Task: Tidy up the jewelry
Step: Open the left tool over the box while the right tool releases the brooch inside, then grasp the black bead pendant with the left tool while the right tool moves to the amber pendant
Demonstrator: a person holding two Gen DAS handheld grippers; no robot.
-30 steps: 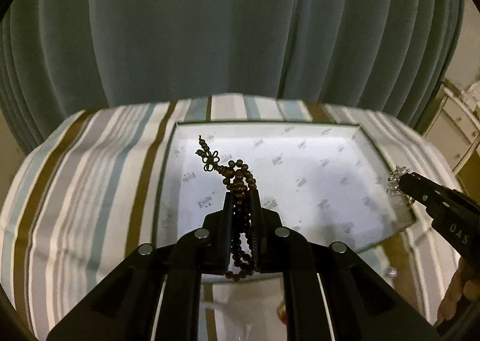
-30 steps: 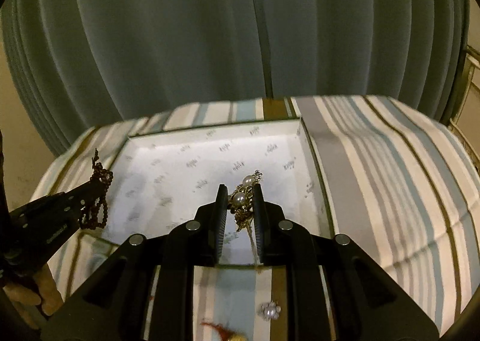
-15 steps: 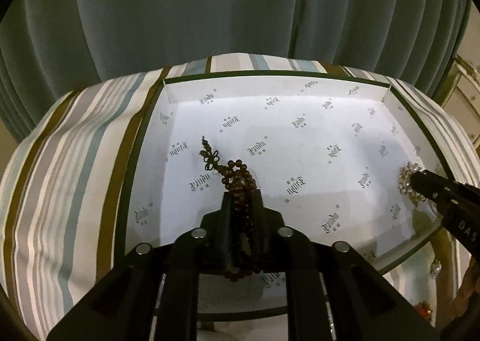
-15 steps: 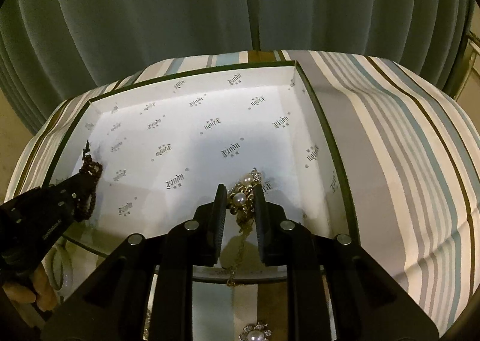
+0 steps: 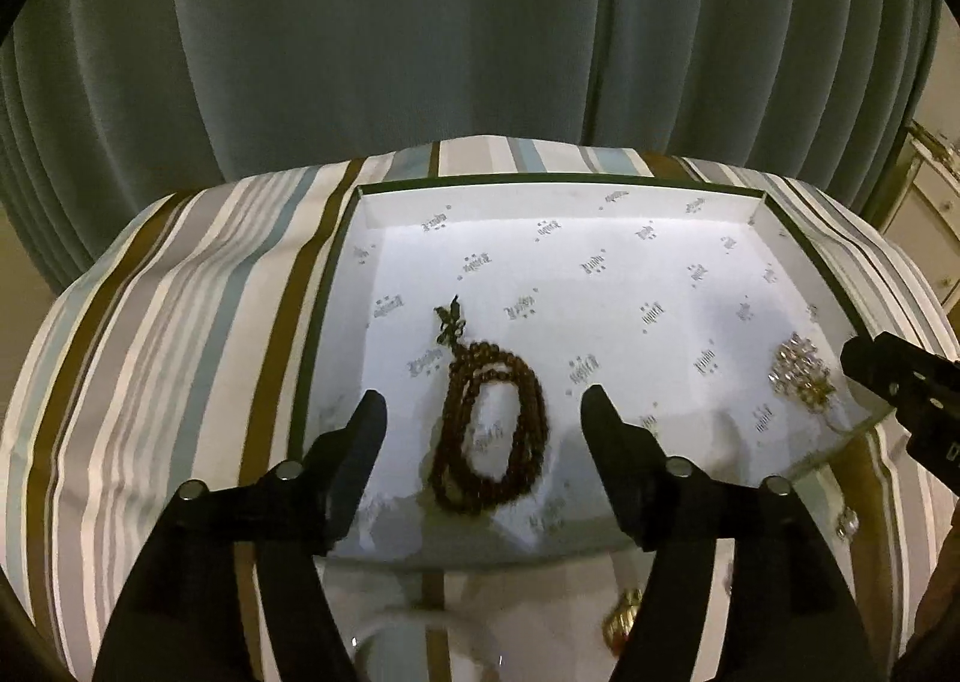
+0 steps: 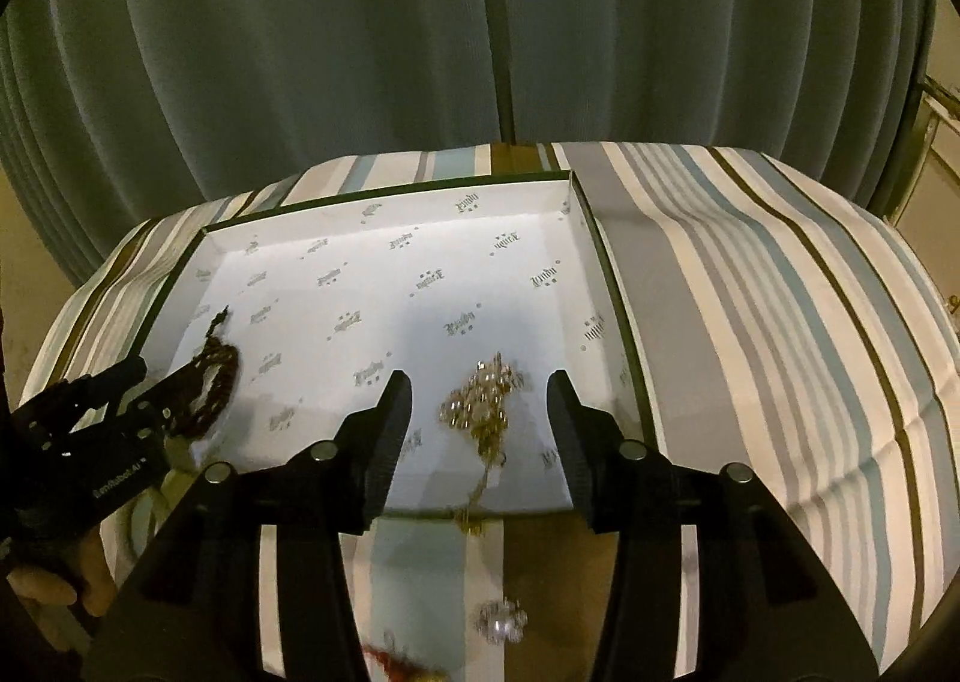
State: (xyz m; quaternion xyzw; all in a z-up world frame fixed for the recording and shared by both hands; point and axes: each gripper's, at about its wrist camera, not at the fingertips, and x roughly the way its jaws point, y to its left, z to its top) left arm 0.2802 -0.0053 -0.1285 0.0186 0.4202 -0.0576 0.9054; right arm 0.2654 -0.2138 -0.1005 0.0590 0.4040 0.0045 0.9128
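brown bead string (image 5: pixel 493 436) | gold-and-pearl chain (image 6: pixel 485 412) | white printed box (image 5: pixel 600 190)

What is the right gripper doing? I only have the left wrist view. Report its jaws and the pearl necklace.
Observer: The right gripper has just been opening its jaws. They stand apart, and the pearl necklace sits loose between them in the box, untouched by the pads.
Operator: Check the chain. Tell me if it's all inside.
Observer: No. The gold chain trails over the box's near rim toward the striped cloth.
Operator: Name what's left outside on that side.
Observer: A small pearl cluster lies on the cloth, nearer than the box. The red piece beside it is too blurred to name.
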